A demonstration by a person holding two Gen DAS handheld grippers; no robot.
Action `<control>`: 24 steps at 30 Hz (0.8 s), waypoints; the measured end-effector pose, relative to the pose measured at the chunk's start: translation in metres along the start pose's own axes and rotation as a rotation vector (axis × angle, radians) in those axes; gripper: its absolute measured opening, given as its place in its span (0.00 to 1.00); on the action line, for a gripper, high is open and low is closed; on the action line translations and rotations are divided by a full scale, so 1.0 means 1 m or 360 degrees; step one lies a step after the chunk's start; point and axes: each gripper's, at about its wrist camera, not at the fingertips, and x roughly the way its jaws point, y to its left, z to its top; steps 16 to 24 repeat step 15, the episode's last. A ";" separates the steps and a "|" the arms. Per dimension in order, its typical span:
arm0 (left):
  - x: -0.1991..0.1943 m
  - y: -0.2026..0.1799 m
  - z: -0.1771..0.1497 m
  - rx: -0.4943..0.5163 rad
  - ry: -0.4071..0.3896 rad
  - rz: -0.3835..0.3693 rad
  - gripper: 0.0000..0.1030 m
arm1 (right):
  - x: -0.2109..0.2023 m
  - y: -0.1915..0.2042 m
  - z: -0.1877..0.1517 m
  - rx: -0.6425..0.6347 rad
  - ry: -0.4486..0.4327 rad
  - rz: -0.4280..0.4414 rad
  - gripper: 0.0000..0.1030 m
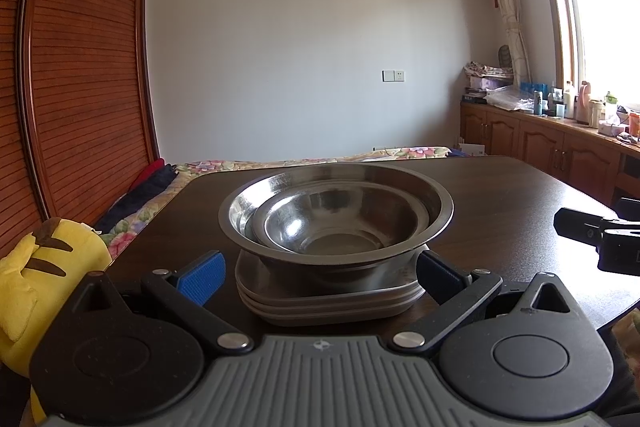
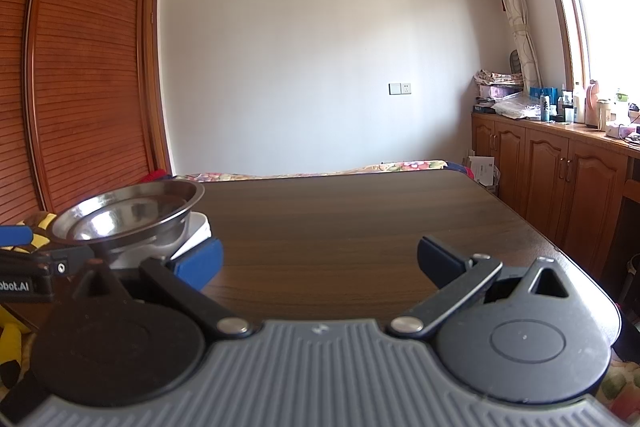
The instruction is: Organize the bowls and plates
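Left wrist view: left gripper (image 1: 320, 273) jaws wide, blue pads flanking plate stack, holding nothing. Small steel bowl (image 1: 328, 227) nested inside large steel bowl (image 1: 436, 199); both seated on stack of square grey plates (image 1: 332, 301) near left edge of dark wooden table (image 1: 520, 195). Right wrist view: right gripper (image 2: 320, 263) jaws wide, empty, over bare tabletop; bowls toward table's left edge.

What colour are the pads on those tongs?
Blue; the left tongs' pads show it best in the left wrist view.
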 end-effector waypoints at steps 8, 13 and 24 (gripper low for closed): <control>0.001 -0.003 -0.001 0.0007 0.0003 -0.0002 1.00 | 0.001 -0.001 0.000 0.0003 0.0002 -0.0001 1.00; 0.000 -0.003 -0.001 0.0003 0.0005 -0.0007 1.00 | 0.001 -0.001 -0.001 0.0000 0.0000 0.0000 1.00; 0.000 -0.003 -0.001 0.0003 0.0005 -0.0007 1.00 | 0.001 -0.001 -0.001 -0.0002 -0.0001 0.0000 1.00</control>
